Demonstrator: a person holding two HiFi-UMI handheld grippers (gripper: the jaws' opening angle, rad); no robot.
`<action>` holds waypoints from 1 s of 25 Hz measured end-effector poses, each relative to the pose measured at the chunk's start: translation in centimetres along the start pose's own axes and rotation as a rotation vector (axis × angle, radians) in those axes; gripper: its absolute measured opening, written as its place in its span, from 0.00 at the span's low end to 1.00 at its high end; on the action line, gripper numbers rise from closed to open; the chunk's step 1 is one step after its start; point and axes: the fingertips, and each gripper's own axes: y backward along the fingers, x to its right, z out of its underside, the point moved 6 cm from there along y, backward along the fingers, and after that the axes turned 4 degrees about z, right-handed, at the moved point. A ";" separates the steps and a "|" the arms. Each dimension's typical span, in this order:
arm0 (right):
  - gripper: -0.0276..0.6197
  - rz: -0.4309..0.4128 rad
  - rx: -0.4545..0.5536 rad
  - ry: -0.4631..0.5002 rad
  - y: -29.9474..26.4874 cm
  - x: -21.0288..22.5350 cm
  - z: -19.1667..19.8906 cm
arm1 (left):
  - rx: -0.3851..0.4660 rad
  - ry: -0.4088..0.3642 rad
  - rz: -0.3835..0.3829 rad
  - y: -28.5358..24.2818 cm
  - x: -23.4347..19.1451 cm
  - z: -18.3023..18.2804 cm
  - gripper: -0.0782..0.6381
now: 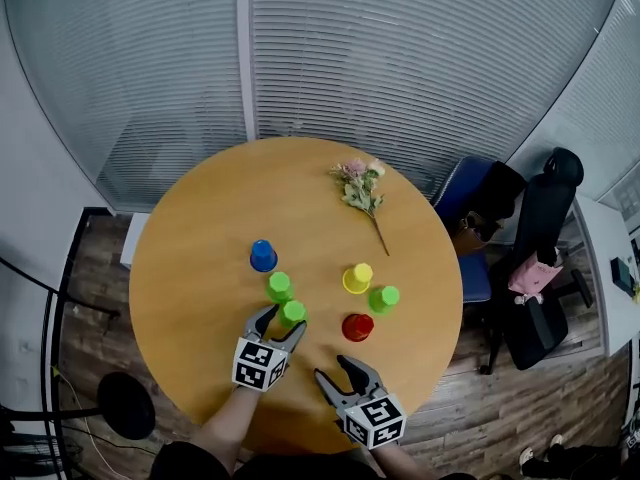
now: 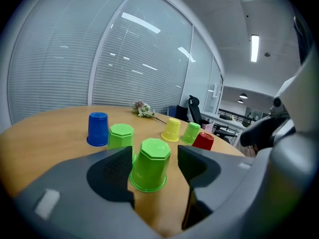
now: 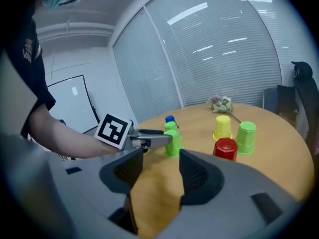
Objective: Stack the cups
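Note:
Several cups stand upside down on the round wooden table (image 1: 190, 268). A blue cup (image 1: 263, 256) and a green cup (image 1: 280, 286) sit left of centre. A yellow cup (image 1: 357, 278), another green cup (image 1: 384, 299) and a red cup (image 1: 357, 327) sit to the right. My left gripper (image 1: 282, 323) is open around the nearest green cup (image 2: 150, 164), and a gap shows beside its right jaw. My right gripper (image 1: 340, 373) stands open near the front edge with nothing between its jaws, short of the red cup (image 3: 225, 149).
A sprig of dried flowers (image 1: 360, 186) lies on the far side of the table. Office chairs (image 1: 540, 258) stand off the table's right side. Windows with blinds (image 1: 400, 58) run behind the table. The person's forearm (image 3: 65, 143) reaches in at the left.

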 end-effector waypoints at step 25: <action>0.35 -0.109 -0.077 0.043 -0.6 0.9 1.4 | 0.014 0.044 -0.098 4.2 3.1 4.0 0.45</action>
